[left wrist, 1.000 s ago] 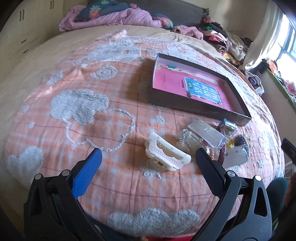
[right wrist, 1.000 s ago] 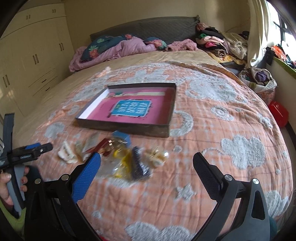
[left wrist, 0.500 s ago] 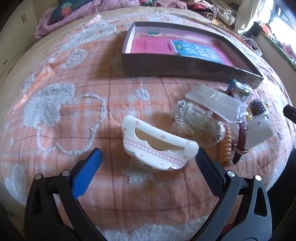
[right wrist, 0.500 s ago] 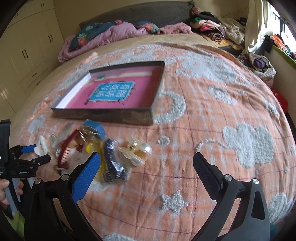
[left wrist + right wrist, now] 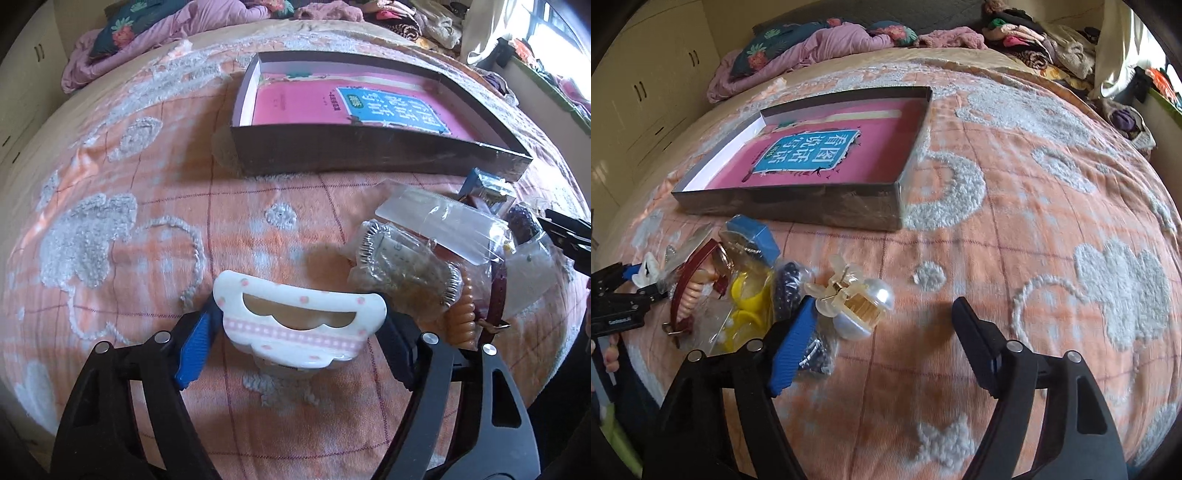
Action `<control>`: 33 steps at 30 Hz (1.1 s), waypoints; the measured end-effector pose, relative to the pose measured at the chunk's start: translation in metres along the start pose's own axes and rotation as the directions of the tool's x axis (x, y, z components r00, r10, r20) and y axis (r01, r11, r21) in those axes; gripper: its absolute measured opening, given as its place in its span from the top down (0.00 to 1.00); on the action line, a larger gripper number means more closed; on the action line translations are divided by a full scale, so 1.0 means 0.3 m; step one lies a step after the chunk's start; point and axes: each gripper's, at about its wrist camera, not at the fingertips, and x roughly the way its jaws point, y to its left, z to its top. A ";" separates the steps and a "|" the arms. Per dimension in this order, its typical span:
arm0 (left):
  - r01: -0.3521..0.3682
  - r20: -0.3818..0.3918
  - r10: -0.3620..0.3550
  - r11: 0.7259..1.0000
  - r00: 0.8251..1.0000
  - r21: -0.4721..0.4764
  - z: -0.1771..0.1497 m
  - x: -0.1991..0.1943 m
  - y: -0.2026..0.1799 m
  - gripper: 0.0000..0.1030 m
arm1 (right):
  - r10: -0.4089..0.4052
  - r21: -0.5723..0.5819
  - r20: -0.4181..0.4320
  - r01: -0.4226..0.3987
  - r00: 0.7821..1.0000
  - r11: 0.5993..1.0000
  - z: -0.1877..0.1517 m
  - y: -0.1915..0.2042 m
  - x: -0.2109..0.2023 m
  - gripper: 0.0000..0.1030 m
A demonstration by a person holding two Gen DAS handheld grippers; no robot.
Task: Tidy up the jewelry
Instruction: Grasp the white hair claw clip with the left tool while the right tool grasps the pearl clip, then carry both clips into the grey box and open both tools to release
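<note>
Jewelry lies piled on the bed (image 5: pixel 155 236) before a shallow box (image 5: pixel 369 158). Left wrist view: left tongs (image 5: pixel 301 334), just closing, clamp both ends of a white hair claw (image 5: pixel 299 328).

Right wrist view: right tongs (image 5: pixel 882 339), also closing, stand open over bare blanket, a pearl clip (image 5: pixel 857 299) beside their blue finger.
</note>
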 end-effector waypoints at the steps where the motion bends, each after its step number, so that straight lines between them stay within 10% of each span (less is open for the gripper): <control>1: 0.004 0.006 -0.004 1.000 1.000 -0.004 0.002 -0.005 0.003 0.32 | 0.007 -0.005 0.003 -0.007 1.000 1.000 0.004 0.002 0.005 0.36; 7: 0.032 0.053 -0.030 0.999 0.998 -0.038 0.016 -0.059 0.030 0.32 | 0.071 -0.033 0.015 -0.071 0.997 0.997 0.021 0.013 0.020 0.62; 33: 0.057 0.226 -0.025 0.989 0.974 -0.136 0.362 -0.138 0.126 0.32 | 0.098 0.001 0.269 -0.102 0.958 0.995 0.231 -0.023 -0.196 0.62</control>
